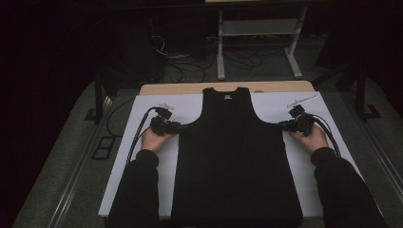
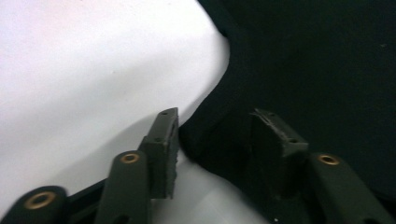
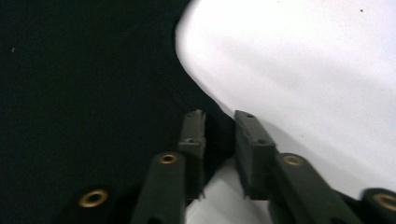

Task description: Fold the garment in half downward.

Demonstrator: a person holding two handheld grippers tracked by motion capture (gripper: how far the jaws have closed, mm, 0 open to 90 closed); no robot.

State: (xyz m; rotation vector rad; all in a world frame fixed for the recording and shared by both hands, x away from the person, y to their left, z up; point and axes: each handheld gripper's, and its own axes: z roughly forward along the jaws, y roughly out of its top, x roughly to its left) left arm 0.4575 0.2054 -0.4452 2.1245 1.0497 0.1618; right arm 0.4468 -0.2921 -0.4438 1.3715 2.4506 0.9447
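A black sleeveless top lies flat, neck away from me, on a white board. My left gripper sits at the bottom of its left armhole. In the left gripper view the gripper is open wide, and the top's edge runs between the jaws over the white board. My right gripper sits at the bottom of the right armhole. In the right gripper view the gripper stands open with a narrow gap, the top's edge between the jaws beside the white board.
The board rests on a wooden table. Two small pale objects lie on the board, one behind the left hand and one behind the right hand. A metal stand and cables are on the floor beyond.
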